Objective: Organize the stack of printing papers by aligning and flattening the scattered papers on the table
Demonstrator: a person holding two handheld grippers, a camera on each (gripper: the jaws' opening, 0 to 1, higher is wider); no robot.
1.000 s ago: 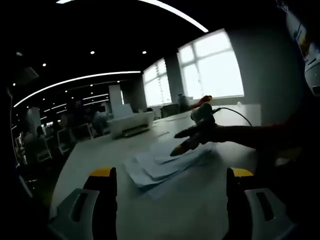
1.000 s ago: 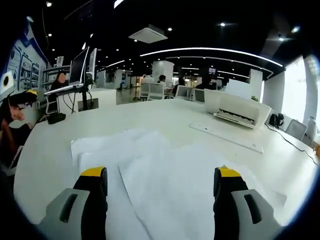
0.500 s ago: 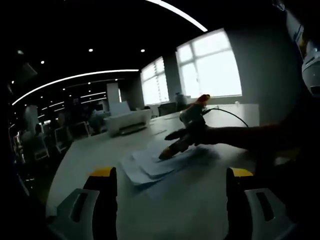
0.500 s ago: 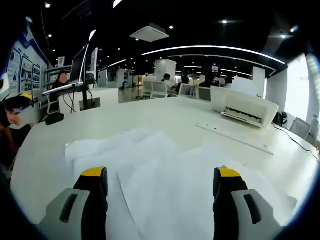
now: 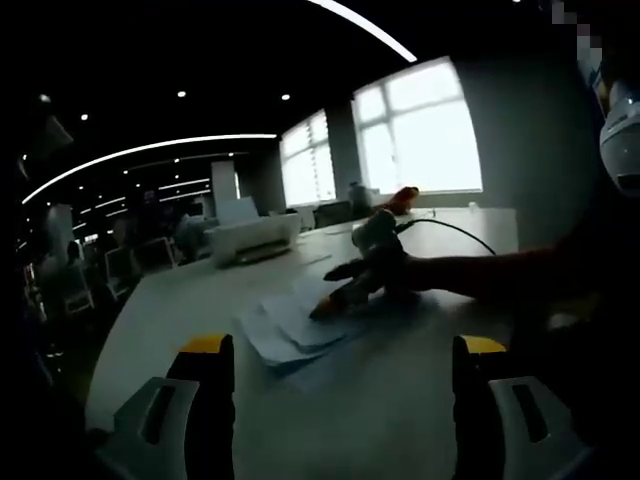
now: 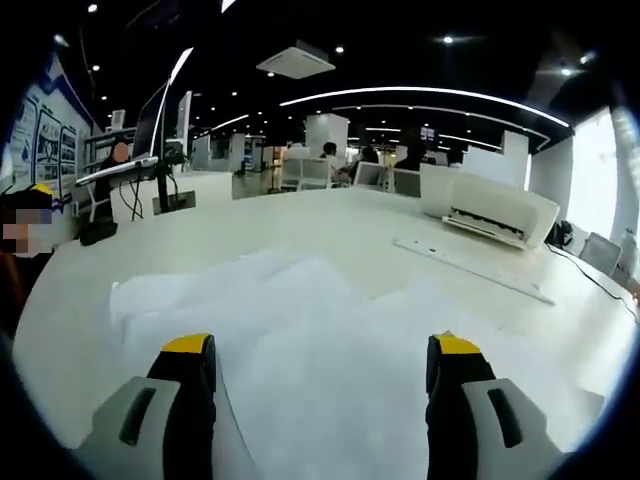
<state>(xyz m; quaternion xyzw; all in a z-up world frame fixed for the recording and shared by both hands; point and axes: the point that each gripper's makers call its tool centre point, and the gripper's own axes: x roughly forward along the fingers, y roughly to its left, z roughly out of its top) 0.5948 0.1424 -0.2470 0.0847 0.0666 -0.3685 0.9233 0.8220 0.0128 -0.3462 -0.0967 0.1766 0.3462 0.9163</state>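
We see the left gripper (image 5: 340, 385) w/ jaws wide, nothing held, above bare table (image 5: 400, 400). Right gripper (image 6: 322, 390) also wide, empty, low over the papers (image 6: 300, 330). From left view, right gripper's tip rests on the papers mid-table. Printer (image 6: 498, 213) sits beyond the papers, well apart.

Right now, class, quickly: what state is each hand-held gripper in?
Left hand-held gripper: open, holding nothing, short of the papers.
Right hand-held gripper: open, holding nothing, jaws spread low over the papers.
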